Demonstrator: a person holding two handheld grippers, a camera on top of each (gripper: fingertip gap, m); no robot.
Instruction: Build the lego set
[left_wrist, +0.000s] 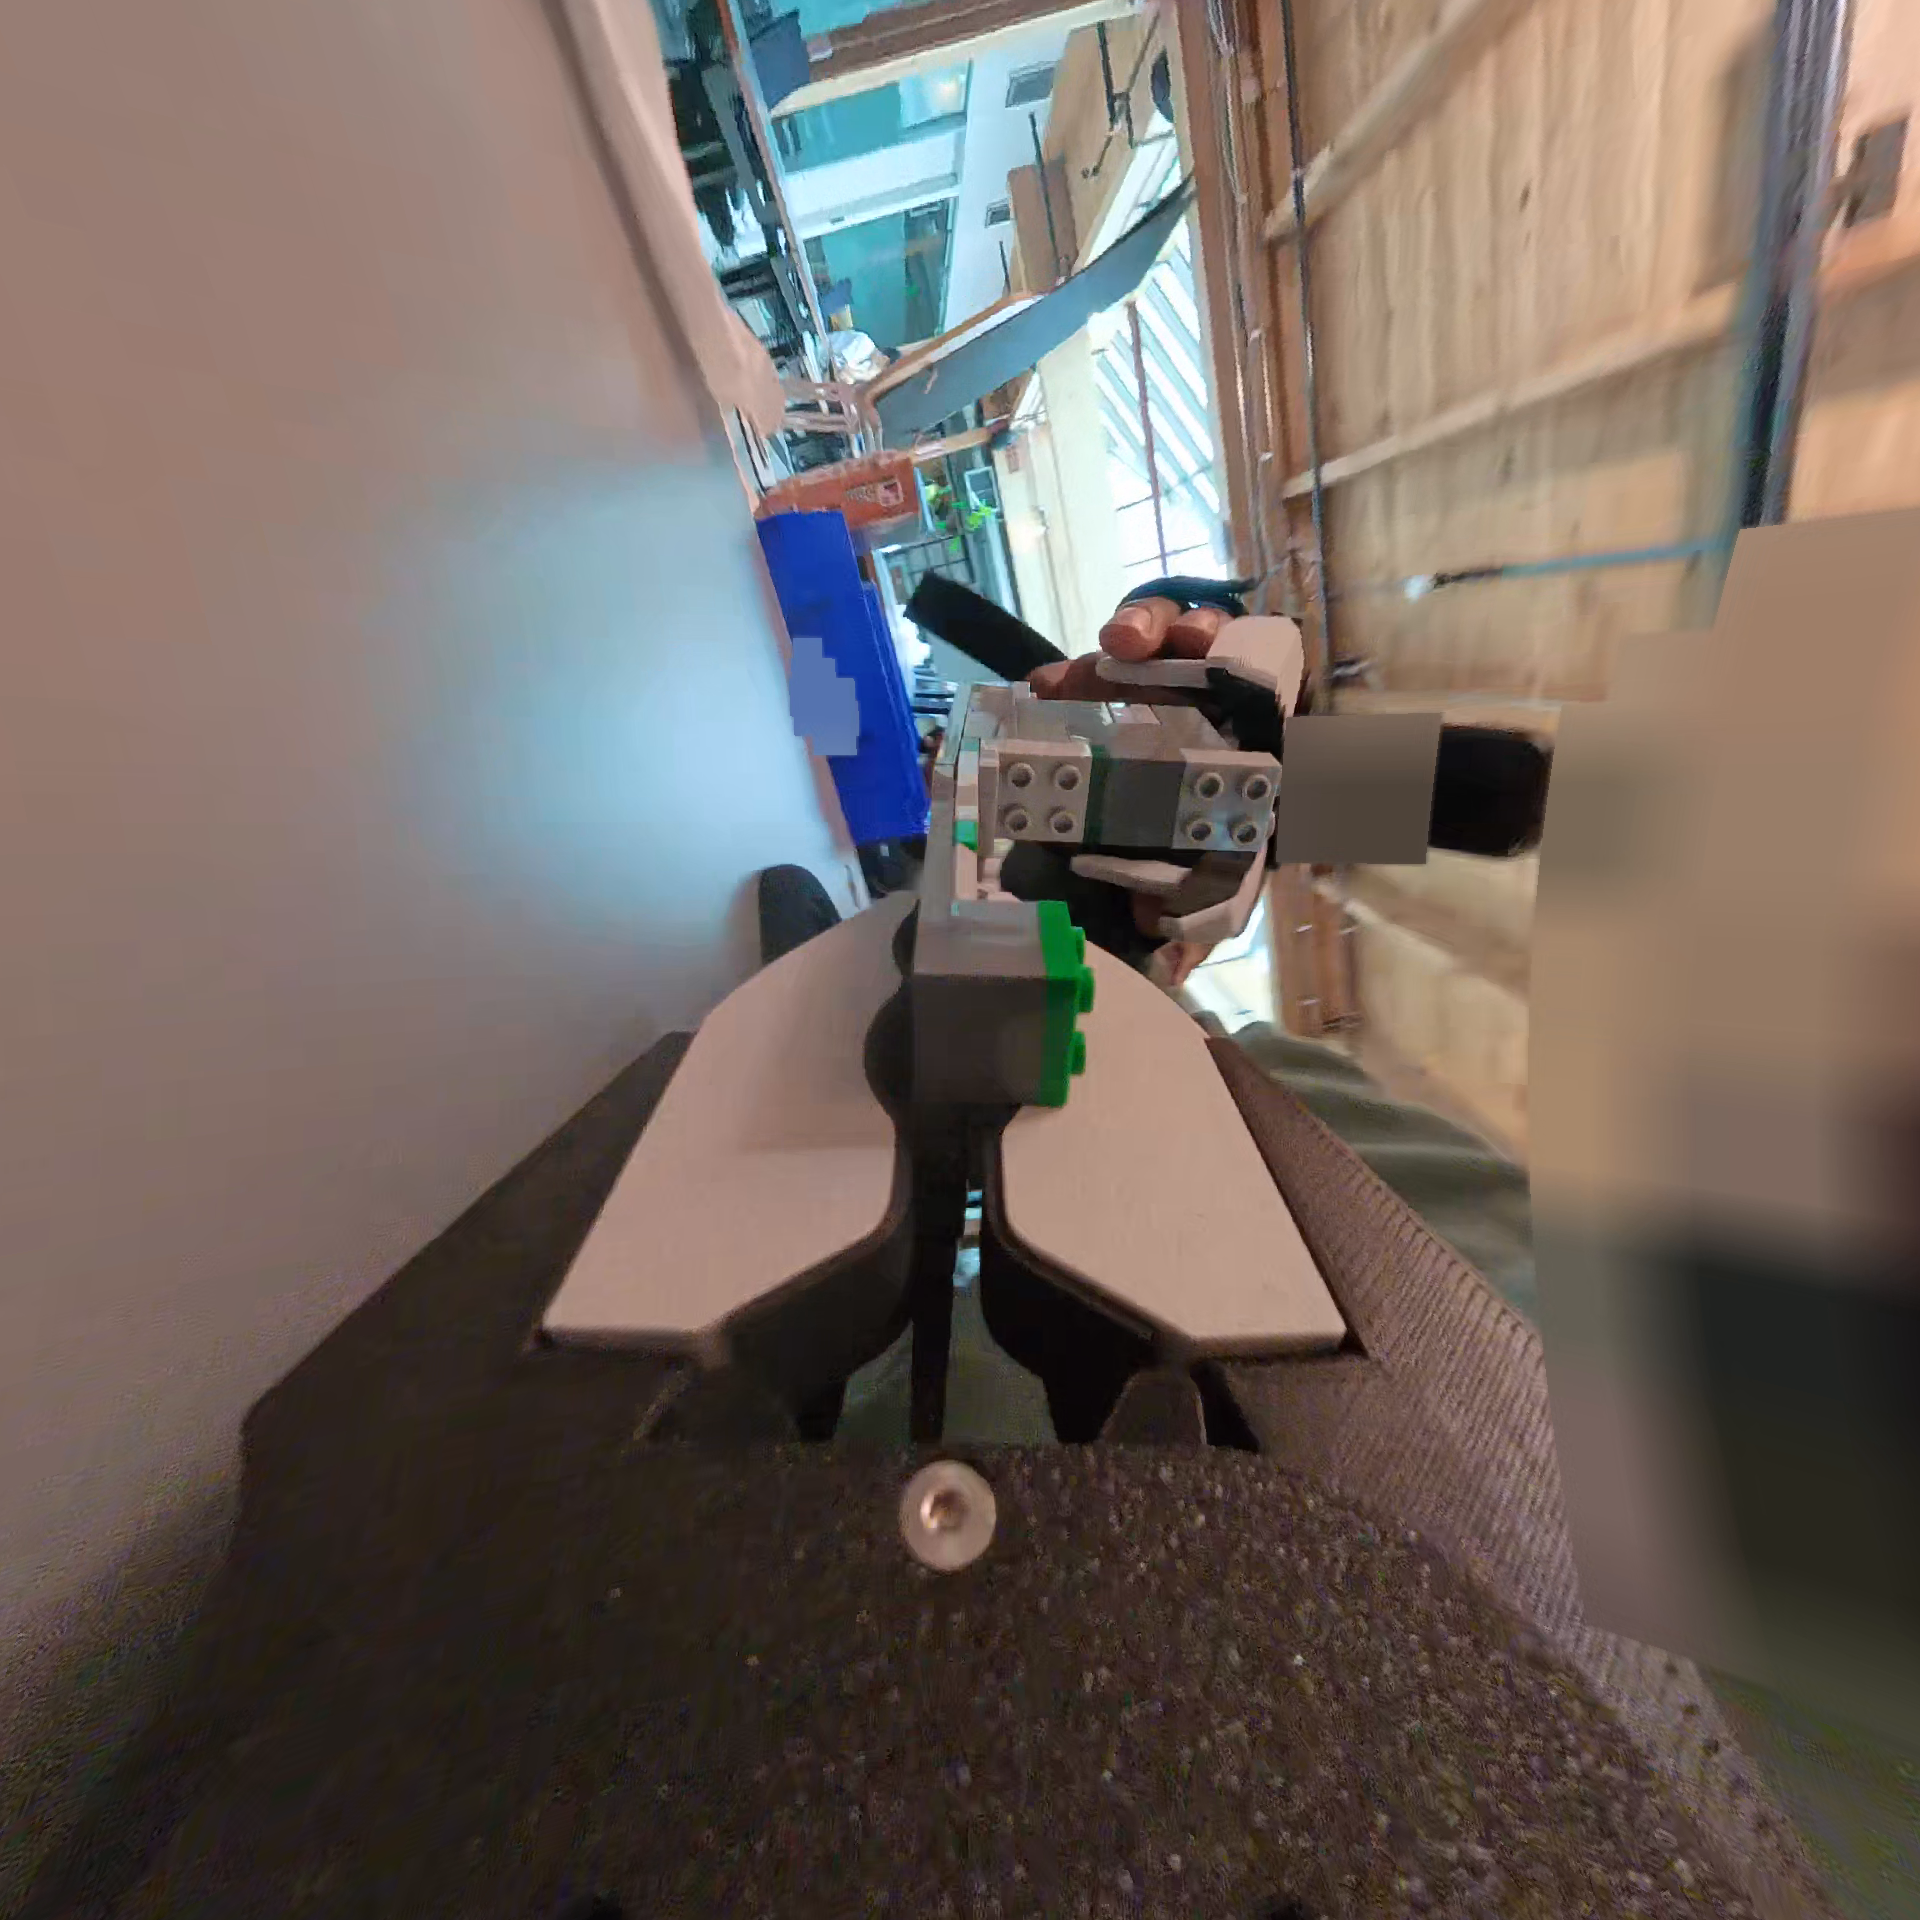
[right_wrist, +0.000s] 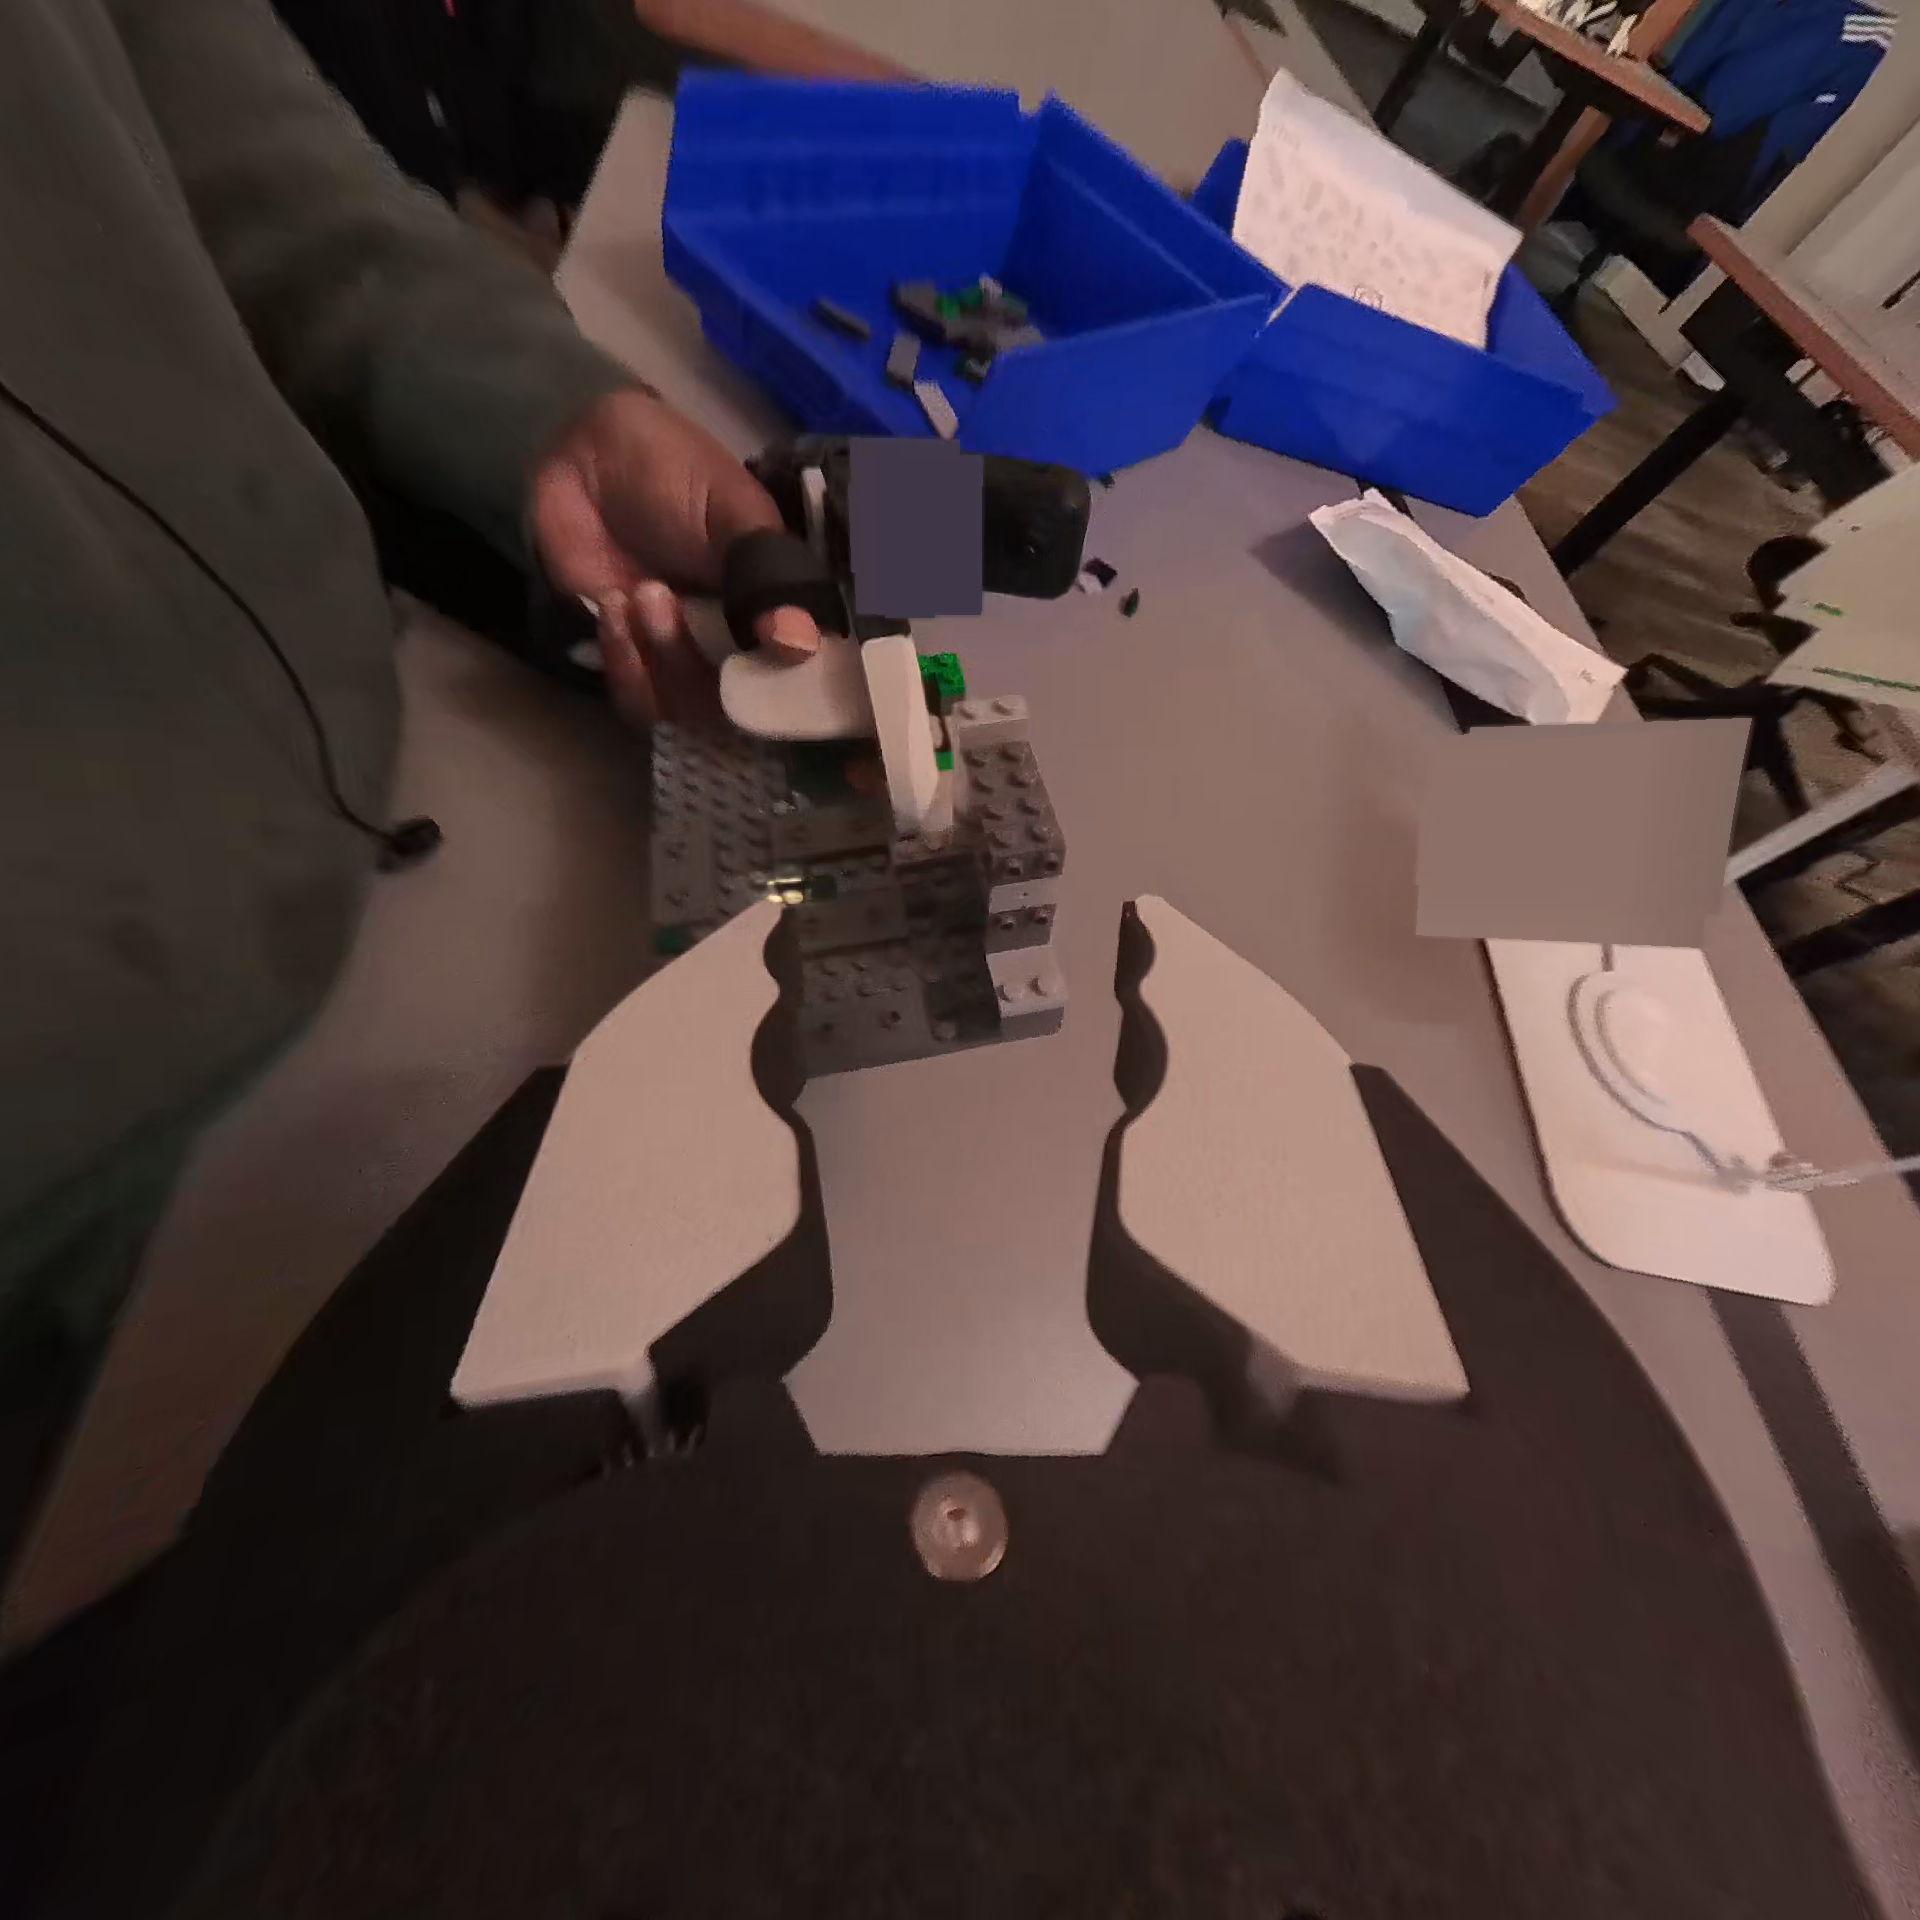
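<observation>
The left tongs (left_wrist: 992, 997) are clamped on a grey-and-green brick (left_wrist: 992, 1023), which sits between their pale fingers at the top of the lego build (right_wrist: 883, 883). In the right wrist view these same tongs come down from the far side, held by a person's hand (right_wrist: 644, 551), with their tips set into the upper part of the model. The right tongs (right_wrist: 951, 914) stand apart, holding nothing, low over the desk (right_wrist: 1247, 748) at the near edge of the build; the model's near corner lies between their tips, and whether the left finger touches it I cannot tell.

The build is a stepped block of grey bricks on a grey studded plate, with bits of green near the top, resting on the desk near its middle. The desk is a plain grey surface. At its far side stand two blue bins (right_wrist: 1039, 239), touching side by side; the left one holds loose small grey and green pieces (right_wrist: 956, 322), the right one a white printed sheet (right_wrist: 1361, 208). A crumpled white bag (right_wrist: 1455, 613) lies right of the build, and a flat white pad (right_wrist: 1662, 1122) lies at the near right.

Beyond the desk are dark-legged wooden tables (right_wrist: 1818, 312) on a dark floor. The left wrist view, turned on its side, shows light wooden panelling (left_wrist: 1507, 312) with battens.
</observation>
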